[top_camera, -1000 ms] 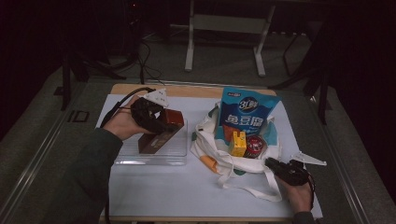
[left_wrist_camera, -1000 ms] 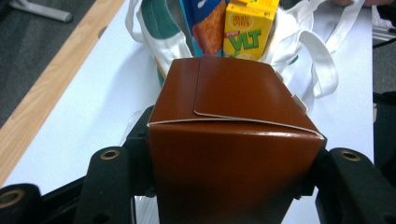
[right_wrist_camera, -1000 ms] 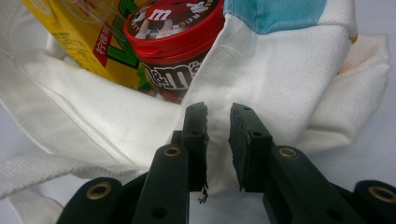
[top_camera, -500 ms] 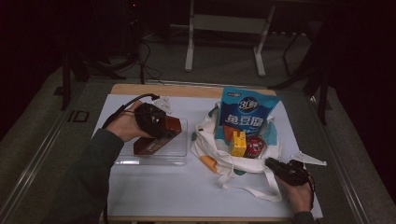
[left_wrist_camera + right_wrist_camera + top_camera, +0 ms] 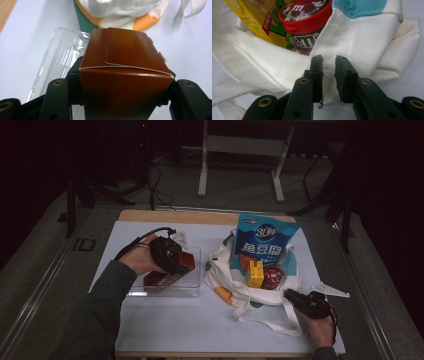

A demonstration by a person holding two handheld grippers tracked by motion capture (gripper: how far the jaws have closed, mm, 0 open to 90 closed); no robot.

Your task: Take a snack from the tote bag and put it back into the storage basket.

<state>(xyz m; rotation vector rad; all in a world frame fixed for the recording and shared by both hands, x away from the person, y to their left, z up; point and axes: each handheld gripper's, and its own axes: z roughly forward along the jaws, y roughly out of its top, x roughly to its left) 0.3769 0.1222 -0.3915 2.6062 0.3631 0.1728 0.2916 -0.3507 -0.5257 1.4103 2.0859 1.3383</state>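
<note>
Our left gripper (image 5: 125,100) clamps the brown carton (image 5: 125,72) between its 2 jaws, holding it low over the clear plastic tray (image 5: 60,57), long axis pointing away toward the tote bag (image 5: 260,285). Our right gripper (image 5: 329,75) pinches the bag's white canvas edge. The right gripper view reveals an M&M's tub (image 5: 307,22) and yellow drink carton (image 5: 254,17); the high view adds the blue snack pouch (image 5: 265,245).
</note>
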